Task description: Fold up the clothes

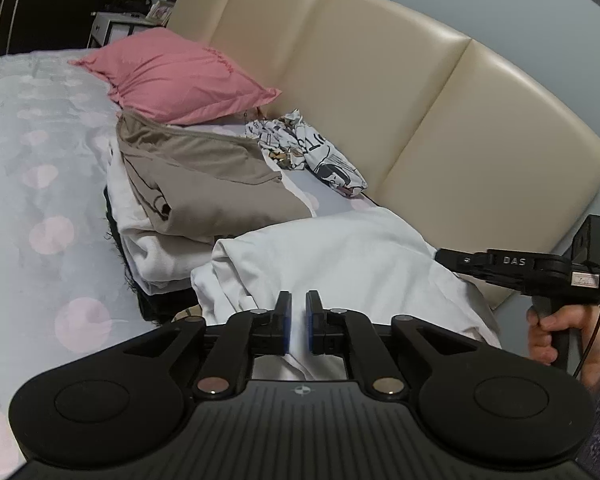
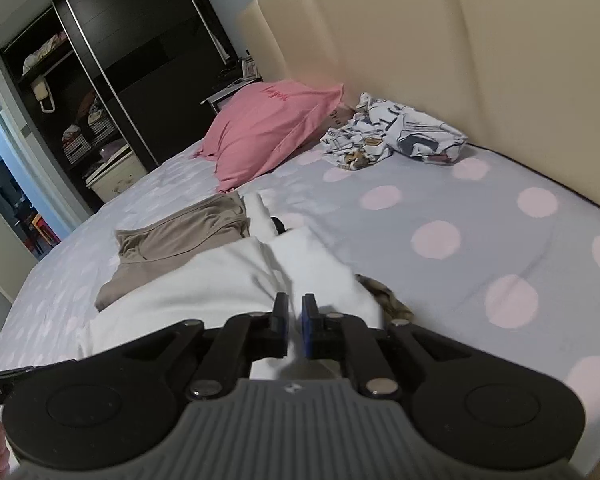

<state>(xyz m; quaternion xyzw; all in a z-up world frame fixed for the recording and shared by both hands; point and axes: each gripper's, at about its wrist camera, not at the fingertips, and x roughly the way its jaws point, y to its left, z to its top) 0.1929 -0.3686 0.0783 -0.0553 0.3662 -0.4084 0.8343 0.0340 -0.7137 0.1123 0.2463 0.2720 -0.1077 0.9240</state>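
Left tool (image 1: pixel 299 322) pinches a fold of the white cloth (image 1: pixel 340 256), blue pads nearly together with fabric running between them. Right tool (image 2: pixel 295 326) does the same on its own edge of that cloth, pads pressed close on it. The cloth lies bunched on the bed (image 2: pixel 440 208), just ahead of both tools, touching the folded stack (image 1: pixel 204 196) at 11 o'clock. To fold it well, I judge both grips should hold firm and lift together, keeping the edge taut between them, then carry it over evenly so corners meet; slack would leave creases. A printed shirt (image 1: pixel 312 148) waits at 12 o'clock by the headboard (image 1: pixel 380 80), beside the pillow (image 1: pixel 172 76)
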